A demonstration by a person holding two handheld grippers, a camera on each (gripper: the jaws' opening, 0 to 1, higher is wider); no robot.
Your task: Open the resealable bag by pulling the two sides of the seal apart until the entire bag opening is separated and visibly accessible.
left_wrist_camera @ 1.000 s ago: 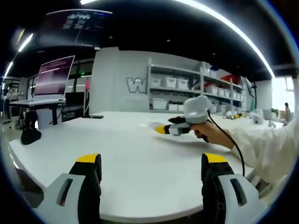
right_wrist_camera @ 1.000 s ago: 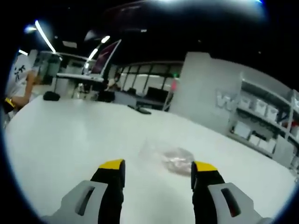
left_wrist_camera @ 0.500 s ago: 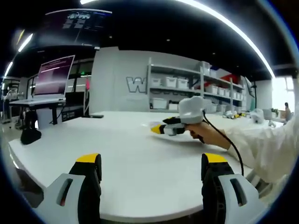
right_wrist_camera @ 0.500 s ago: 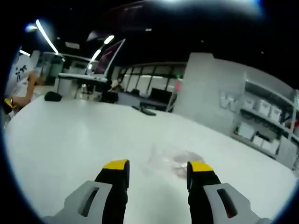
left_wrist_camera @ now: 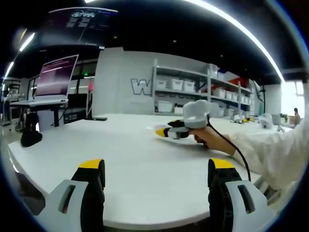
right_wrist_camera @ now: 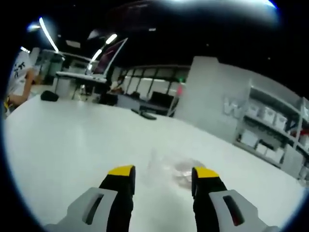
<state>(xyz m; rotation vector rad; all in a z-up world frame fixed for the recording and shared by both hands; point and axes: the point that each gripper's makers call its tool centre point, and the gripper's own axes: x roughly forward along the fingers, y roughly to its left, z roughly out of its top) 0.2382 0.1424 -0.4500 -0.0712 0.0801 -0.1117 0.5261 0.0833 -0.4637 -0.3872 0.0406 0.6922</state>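
Observation:
A clear resealable bag lies flat on the white table, with something pale inside it. My right gripper is open and low over the table, its yellow-tipped jaws on either side of the bag's near part. In the left gripper view the right gripper shows held in a hand with a white sleeve, its tip at the bag. My left gripper is open over the table's near edge, well short of the bag, with nothing between its jaws.
A screen on a stand is at the far left. Shelves with white bins line the back wall. A black object sits at the table's left end and a small dark device lies farther back.
The right gripper has advanced toward the bag, which now lies between its jaw tips, and the jaws have narrowed slightly. The left gripper has stayed put.

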